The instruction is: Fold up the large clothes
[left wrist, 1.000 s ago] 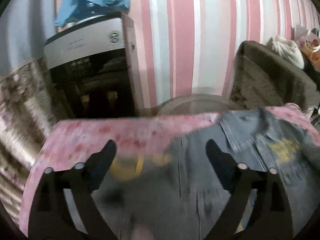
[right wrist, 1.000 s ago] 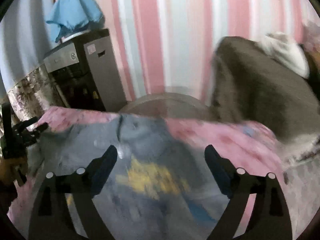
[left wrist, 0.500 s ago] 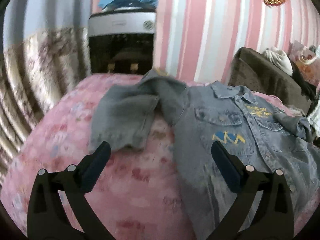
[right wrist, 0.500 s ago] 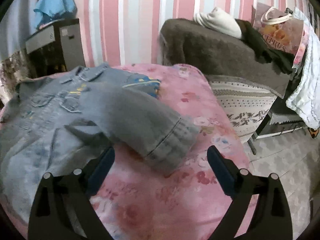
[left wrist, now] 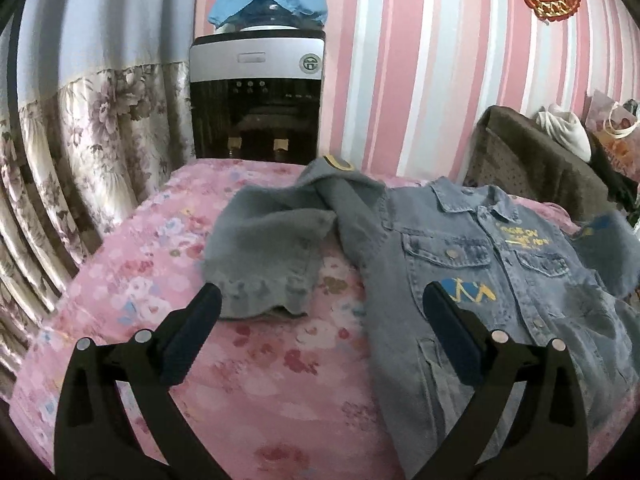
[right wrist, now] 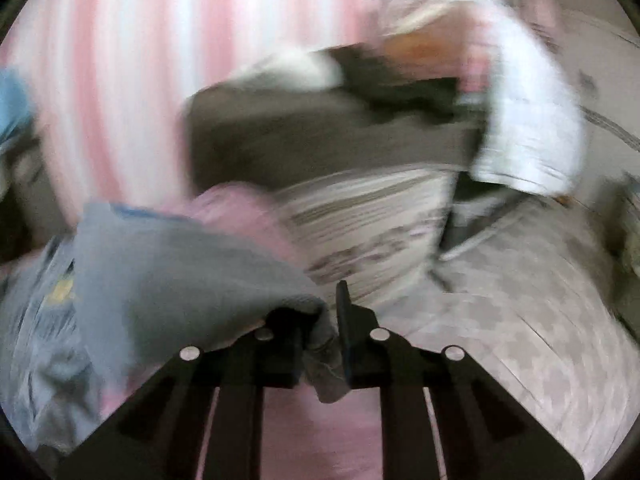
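A blue denim jacket (left wrist: 480,264) with yellow print lies front up on a pink floral bedspread (left wrist: 280,360). Its left sleeve (left wrist: 272,260) is bent back, the cuff pointing toward me. My left gripper (left wrist: 320,332) is open and empty, hovering just short of that cuff. In the blurred right wrist view my right gripper (right wrist: 320,340) is shut on the cuff of the jacket's other sleeve (right wrist: 180,272), which drapes to the left.
A water dispenser (left wrist: 256,96) under a blue cloth stands behind the bed against the striped wall. A floral curtain (left wrist: 80,160) hangs at left. A brown covered chair (left wrist: 532,160) with clothes and bags is at right; it also shows in the right wrist view (right wrist: 320,136).
My right gripper has closed on the right sleeve's cuff and is moving fast, blurring its view. My left gripper has drifted slightly closer to the left sleeve, still open.
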`<state>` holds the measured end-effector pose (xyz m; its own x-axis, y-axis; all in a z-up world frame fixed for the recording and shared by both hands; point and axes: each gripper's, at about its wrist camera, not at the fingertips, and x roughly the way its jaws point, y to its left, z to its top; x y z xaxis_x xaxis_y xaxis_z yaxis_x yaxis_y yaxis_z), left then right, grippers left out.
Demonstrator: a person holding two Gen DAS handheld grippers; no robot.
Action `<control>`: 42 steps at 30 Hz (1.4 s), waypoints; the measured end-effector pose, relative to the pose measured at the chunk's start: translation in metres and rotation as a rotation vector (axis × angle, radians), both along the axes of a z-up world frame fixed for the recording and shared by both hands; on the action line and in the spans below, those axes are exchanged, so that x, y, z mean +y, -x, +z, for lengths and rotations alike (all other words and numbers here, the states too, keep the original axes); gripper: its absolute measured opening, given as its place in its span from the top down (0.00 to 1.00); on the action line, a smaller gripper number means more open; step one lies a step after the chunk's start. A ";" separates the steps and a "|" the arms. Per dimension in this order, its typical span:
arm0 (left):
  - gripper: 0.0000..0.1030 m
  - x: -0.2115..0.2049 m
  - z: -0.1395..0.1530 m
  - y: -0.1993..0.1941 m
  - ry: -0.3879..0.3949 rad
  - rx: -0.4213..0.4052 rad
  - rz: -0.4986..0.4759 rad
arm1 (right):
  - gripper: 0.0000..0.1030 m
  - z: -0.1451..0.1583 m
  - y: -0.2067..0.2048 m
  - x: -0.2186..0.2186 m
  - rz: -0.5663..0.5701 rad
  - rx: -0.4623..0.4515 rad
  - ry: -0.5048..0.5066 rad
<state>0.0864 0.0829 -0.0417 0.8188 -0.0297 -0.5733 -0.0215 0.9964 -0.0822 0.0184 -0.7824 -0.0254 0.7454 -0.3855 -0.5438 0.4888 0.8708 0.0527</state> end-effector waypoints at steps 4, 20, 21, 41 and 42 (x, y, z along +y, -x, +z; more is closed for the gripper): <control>0.03 -0.006 0.010 -0.018 -0.024 -0.015 -0.031 | 0.86 0.023 0.026 -0.045 -0.035 -0.074 -0.074; 0.03 -0.061 0.032 -0.071 0.080 -0.026 -0.134 | 0.83 0.074 -0.103 0.196 0.646 -0.260 -0.354; 0.03 -0.060 0.032 -0.073 0.081 -0.027 -0.131 | 0.79 0.071 -0.112 0.223 0.691 -0.231 -0.351; 0.03 -0.147 0.008 -0.084 0.081 0.058 -0.301 | 0.06 0.006 -0.106 0.252 0.627 0.102 -0.131; 0.03 -0.156 0.008 -0.082 0.072 0.060 -0.319 | 0.06 0.007 -0.104 0.248 0.626 0.098 -0.144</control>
<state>0.1679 -0.0729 -0.0333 0.7267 -0.3215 -0.6071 0.2840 0.9453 -0.1607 0.1226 -0.5347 -0.0181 0.7498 0.1873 -0.6346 -0.1001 0.9802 0.1710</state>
